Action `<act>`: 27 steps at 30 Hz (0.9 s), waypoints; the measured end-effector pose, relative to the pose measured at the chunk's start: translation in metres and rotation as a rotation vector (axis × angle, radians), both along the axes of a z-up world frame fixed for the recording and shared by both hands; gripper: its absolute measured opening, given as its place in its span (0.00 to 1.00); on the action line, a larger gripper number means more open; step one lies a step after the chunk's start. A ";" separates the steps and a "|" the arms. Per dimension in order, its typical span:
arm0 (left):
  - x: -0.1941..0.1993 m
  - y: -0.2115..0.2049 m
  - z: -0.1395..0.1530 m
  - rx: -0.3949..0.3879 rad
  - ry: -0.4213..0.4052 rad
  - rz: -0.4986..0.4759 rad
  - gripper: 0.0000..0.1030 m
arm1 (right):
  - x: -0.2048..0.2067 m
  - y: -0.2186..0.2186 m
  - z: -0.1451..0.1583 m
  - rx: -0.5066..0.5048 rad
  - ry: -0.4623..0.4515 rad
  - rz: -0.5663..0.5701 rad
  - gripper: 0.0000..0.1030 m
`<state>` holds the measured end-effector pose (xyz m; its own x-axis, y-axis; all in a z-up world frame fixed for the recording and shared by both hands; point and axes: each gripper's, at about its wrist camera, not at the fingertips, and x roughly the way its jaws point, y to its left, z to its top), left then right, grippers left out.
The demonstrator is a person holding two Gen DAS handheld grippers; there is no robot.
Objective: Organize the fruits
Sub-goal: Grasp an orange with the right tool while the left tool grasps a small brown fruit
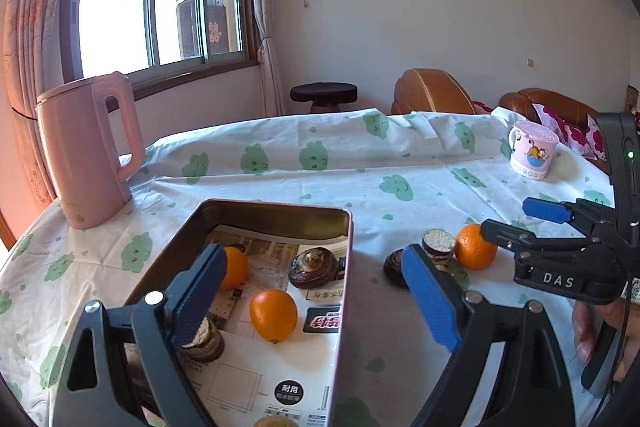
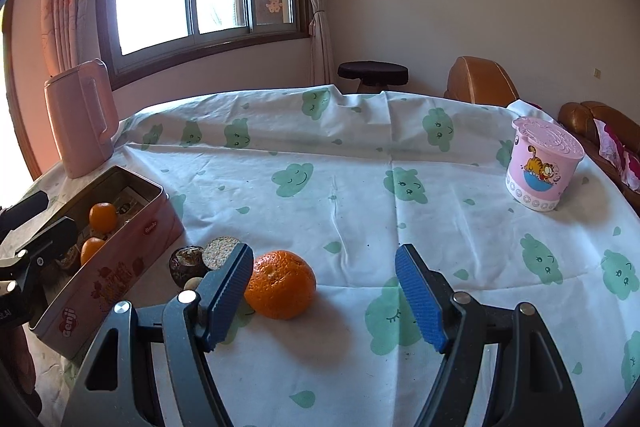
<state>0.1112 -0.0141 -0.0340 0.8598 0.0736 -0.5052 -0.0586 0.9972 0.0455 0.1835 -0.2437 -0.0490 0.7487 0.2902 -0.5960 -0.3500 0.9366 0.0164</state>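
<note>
A pink tin (image 1: 348, 227) lined with printed paper holds two oranges (image 1: 273, 315) (image 1: 234, 267) and some brown round fruits (image 1: 316, 267). My left gripper (image 1: 314, 255) hangs open over the tin with nothing between its fingers. Right of the tin, a third orange (image 2: 280, 285) lies on the tablecloth beside two brown round fruits (image 2: 188, 263). My right gripper (image 2: 324, 255) is open around that orange, which sits close against the left finger (image 2: 228, 287) with a wide gap to the other. In the left wrist view the right gripper (image 1: 508, 217) reaches in beside the orange (image 1: 476, 246).
A pink kettle (image 1: 88, 155) stands at the table's far left behind the tin. A pink cartoon mug (image 2: 542, 163) stands at the far right. The round table has a white cloth with green clouds (image 2: 340, 163). Brown sofas and a dark stool lie beyond it.
</note>
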 end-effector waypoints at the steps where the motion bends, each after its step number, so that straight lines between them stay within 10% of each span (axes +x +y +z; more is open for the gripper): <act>1: 0.000 -0.003 0.000 0.006 0.002 -0.007 0.89 | 0.002 0.004 -0.002 -0.018 0.013 0.013 0.73; 7: 0.001 -0.015 -0.003 0.018 0.013 -0.029 0.89 | 0.016 0.020 -0.018 -0.092 0.122 0.060 0.71; 10: 0.002 -0.022 -0.005 0.020 0.025 -0.060 0.87 | 0.021 0.023 -0.023 -0.077 0.175 0.109 0.48; 14: 0.002 -0.038 -0.007 0.032 0.037 -0.105 0.83 | 0.016 0.013 -0.018 -0.042 0.148 0.074 0.47; 27: 0.039 -0.081 -0.032 0.042 0.234 -0.206 0.45 | 0.005 -0.014 -0.006 0.010 0.078 -0.024 0.47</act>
<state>0.1501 -0.0946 -0.0665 0.7192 -0.0652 -0.6917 0.1616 0.9840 0.0752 0.1880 -0.2575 -0.0549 0.7069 0.2795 -0.6498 -0.3251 0.9442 0.0525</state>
